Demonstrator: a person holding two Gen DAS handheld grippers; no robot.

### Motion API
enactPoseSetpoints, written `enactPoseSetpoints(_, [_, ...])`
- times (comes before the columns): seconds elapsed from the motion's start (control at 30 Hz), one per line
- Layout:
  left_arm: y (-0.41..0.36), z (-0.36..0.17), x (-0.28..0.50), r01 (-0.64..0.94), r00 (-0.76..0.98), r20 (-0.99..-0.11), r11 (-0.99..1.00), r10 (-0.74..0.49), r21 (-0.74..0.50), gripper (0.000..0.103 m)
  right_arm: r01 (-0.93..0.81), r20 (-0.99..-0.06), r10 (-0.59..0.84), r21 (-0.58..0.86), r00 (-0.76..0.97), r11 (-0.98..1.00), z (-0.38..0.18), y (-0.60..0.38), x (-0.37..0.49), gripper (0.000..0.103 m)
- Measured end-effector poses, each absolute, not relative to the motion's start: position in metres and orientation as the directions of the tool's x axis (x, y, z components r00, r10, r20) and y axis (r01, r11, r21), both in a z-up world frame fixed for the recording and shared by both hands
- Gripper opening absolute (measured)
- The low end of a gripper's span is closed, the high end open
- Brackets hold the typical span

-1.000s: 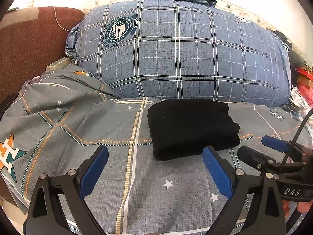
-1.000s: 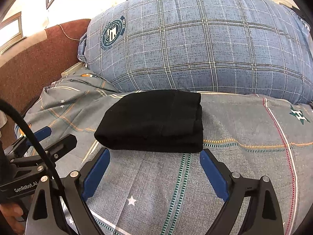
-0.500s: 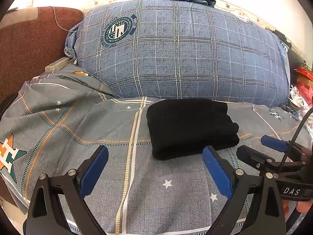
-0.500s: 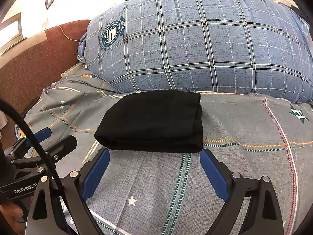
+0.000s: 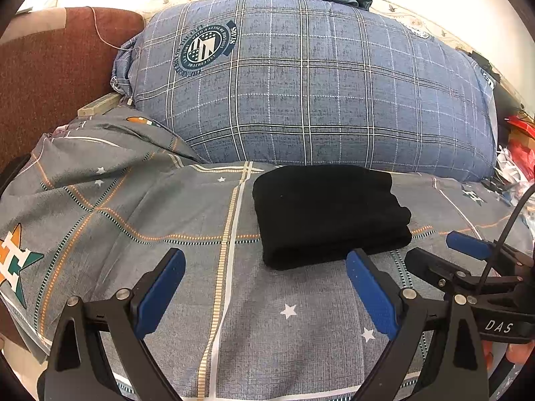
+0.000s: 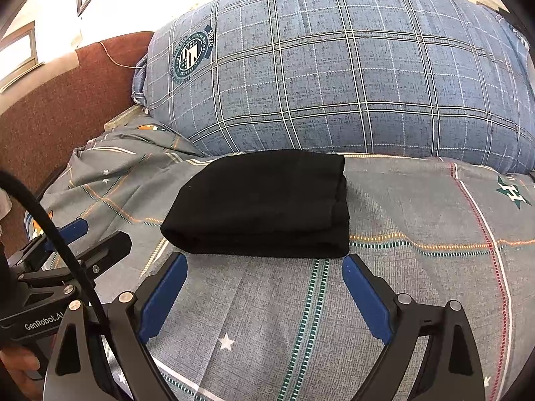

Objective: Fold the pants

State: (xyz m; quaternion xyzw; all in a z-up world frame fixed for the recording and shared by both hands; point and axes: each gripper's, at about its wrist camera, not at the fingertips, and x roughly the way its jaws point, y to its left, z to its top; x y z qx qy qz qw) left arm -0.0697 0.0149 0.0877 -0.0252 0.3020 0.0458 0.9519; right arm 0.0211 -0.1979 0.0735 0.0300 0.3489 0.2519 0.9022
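Grey patterned bedsheet (image 5: 167,207), printed with stars and orange and green lines, fills the lower half of both views. Behind it, across the upper half of each frame, leans a large blue plaid pillow (image 5: 317,93) with a round crest, and a brown upholstered headboard (image 5: 50,77) sits at the upper left.

At the centre of each view lies the pair of black pants (image 5: 329,214), already folded into a thick, compact rectangle, flat on the sheet and just in front of the pillow. In the right wrist view the stacked fold edges show along its right side.

Your left gripper (image 5: 265,287) has its blue-padded fingers (image 5: 160,290) spread wide and grasps nothing; it sits on the near side of the bundle. Your right gripper (image 6: 264,290) is likewise wide apart and empty, its tips just short of the bundle's near edge.

The folding looks finished or nearly so. To close the step well, you would do best to keep both grippers off the cloth, since a snagged layer could pull the stack askew. If the right-hand layers look uneven to you, press them down gently from above instead of pinching.
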Motion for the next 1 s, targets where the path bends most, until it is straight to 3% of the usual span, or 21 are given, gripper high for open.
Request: enactPoseSetpoints(1.0, [0.006,0.090,-0.082,-0.075,0.831,-0.553,0.997,0.061,-0.003,0.097,-0.400,-0.597,0.455,0.233,0.660,0.886,0.080,-0.226,0.011,0.098])
